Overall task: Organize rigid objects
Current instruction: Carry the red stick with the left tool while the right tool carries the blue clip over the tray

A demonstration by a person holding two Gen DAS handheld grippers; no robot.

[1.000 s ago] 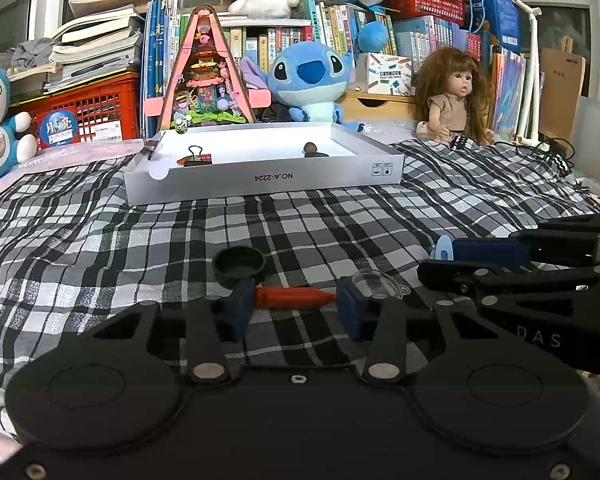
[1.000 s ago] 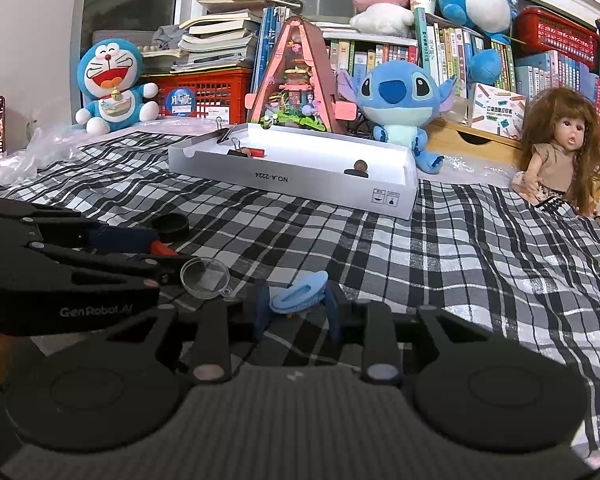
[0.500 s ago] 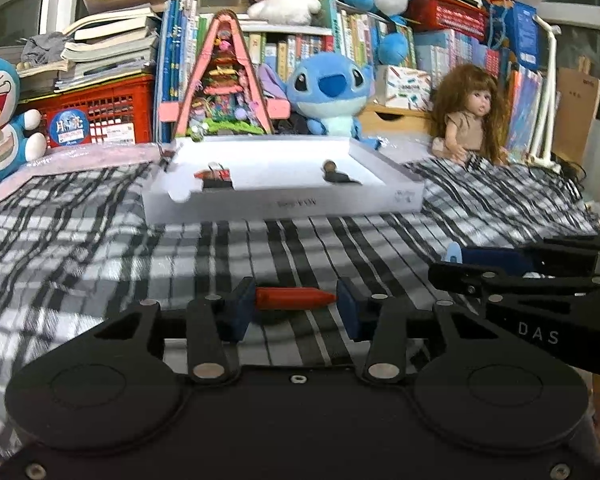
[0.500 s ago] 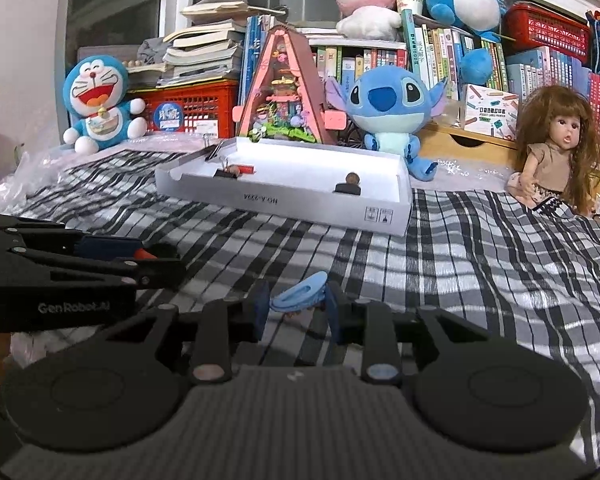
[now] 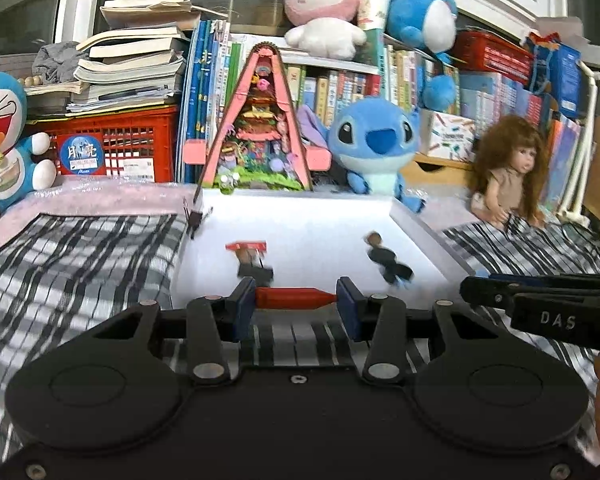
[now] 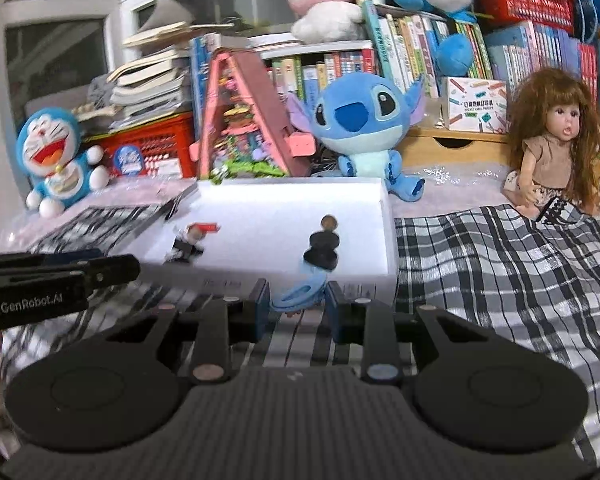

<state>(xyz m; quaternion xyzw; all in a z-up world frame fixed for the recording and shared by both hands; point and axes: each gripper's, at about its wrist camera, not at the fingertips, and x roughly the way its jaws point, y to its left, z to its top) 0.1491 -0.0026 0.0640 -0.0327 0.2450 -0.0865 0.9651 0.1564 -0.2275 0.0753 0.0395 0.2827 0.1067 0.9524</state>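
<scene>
Nearest the lens, the left gripper (image 5: 296,298) is clamped endwise on a red peg-shaped piece (image 5: 294,297), and the right gripper (image 6: 294,298) pinches a light blue clip (image 6: 300,294) between its pads; both pieces hang above the checked cloth (image 6: 500,280), at the near wall of the white tray (image 5: 424,232). Risk one: the red piece is held only by its two ends, so a slight tilt or slackening could let it pivot and drop short onto the cloth. Risk two: the clip sits skewed in the pads and may spring free. Risk three: the two tools travel just beside each other and could knock together over the tray. Beyond, a black binder clip with a red tag (image 5: 250,258) and a dark figurine (image 6: 323,246) already lie inside; a careless release could strike or scatter them.
</scene>
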